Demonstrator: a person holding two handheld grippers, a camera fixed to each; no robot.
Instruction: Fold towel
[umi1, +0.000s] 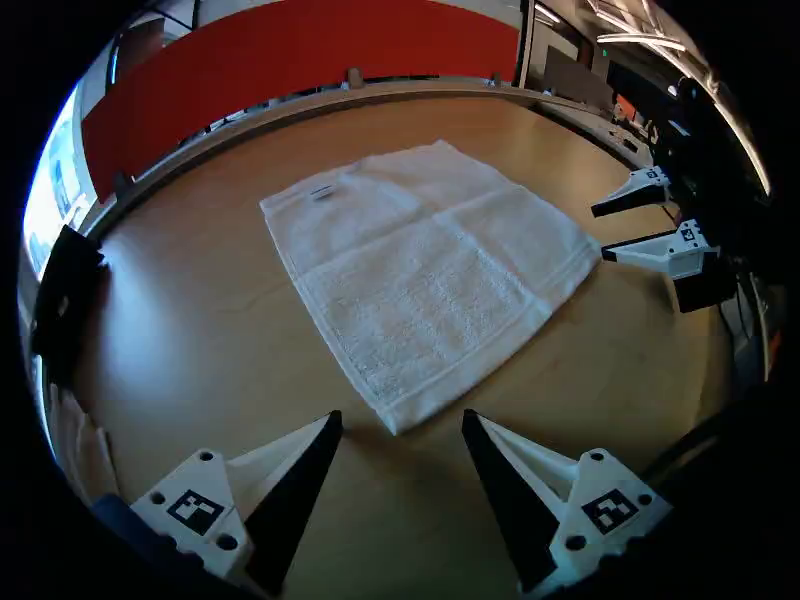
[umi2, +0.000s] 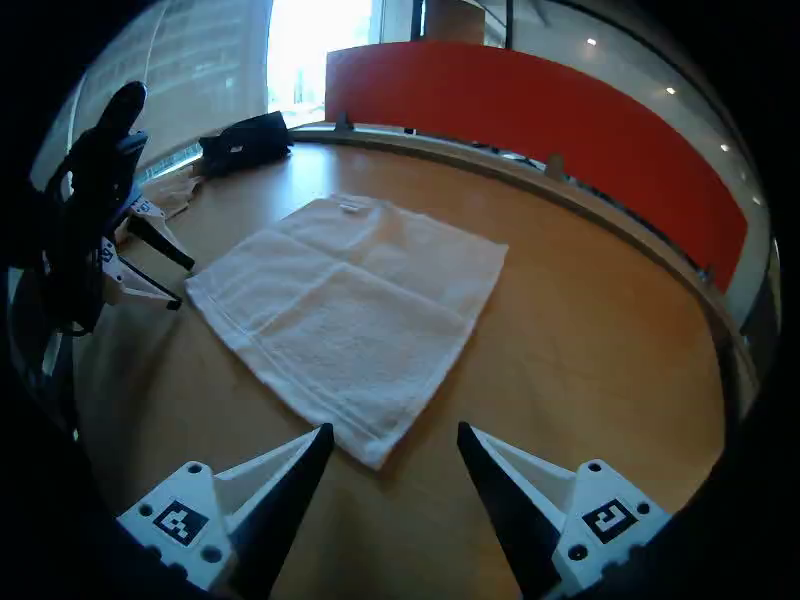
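Left gripper view: left gripper (umi1: 401, 414) splayed, facing towel (umi1: 430, 270)

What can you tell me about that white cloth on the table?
The towel is white terry cloth with a hemmed band along its edges and a small tag at the far edge. It lies spread flat, roughly square, on the wooden table, with faint crease lines crossing near its middle. One corner points at the open left claw, another at the open right claw; neither grips it.
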